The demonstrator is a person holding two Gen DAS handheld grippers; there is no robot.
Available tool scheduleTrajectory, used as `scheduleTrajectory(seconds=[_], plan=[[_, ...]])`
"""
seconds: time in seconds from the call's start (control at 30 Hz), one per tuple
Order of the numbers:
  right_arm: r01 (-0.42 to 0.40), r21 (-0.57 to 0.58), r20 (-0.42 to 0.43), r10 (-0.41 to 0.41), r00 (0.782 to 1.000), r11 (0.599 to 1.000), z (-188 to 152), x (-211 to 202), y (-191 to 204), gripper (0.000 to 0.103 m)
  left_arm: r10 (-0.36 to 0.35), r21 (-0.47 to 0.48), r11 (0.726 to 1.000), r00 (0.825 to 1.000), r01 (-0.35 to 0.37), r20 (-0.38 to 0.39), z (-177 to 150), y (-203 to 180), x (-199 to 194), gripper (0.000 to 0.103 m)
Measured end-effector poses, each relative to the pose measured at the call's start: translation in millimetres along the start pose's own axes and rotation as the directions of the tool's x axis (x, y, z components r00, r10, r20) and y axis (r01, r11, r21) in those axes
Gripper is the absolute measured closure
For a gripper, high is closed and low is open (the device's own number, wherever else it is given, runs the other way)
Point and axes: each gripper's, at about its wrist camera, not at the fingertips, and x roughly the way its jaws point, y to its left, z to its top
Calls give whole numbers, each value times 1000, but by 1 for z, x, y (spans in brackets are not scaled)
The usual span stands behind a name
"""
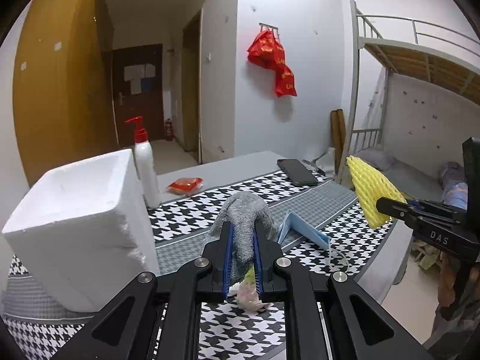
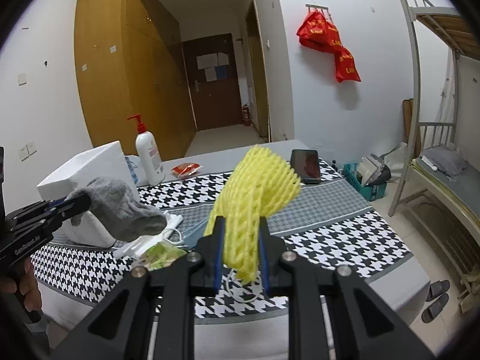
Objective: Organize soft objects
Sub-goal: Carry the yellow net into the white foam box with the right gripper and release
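My left gripper (image 1: 242, 231) is shut on a grey sock (image 1: 244, 219) and holds it above the houndstooth cloth; it also shows in the right wrist view (image 2: 85, 202) with the sock (image 2: 126, 207) hanging out. My right gripper (image 2: 241, 225) is shut on a yellow foam net (image 2: 258, 192), lifted above the table; in the left wrist view it (image 1: 382, 204) holds the net (image 1: 370, 189) at the right. A blue face mask (image 1: 303, 229) and a small printed packet (image 2: 162, 255) lie on the cloth. A white foam box (image 1: 78, 210) stands at the left.
A white pump bottle (image 1: 145, 165) with a red top stands behind the foam box. A red packet (image 1: 184, 186) and a black phone (image 1: 297, 172) lie at the far side of the table (image 1: 228, 165). A bunk bed (image 2: 444, 162) and a blue basket (image 2: 360, 183) are to the right.
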Motion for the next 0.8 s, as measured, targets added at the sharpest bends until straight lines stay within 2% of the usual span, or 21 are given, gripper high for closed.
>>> scheduleTrajectory(seconds=[0.43,0.8], plan=[[-75,-44,6,75,997,996,-4,1,29,80,55,-40,998,998,-55,7,-10,13,-21,89],[-171,-90,-8,171,985,981,-4,6,65,80,145,-73,987,989,-143,24,-24,33,-56,89]])
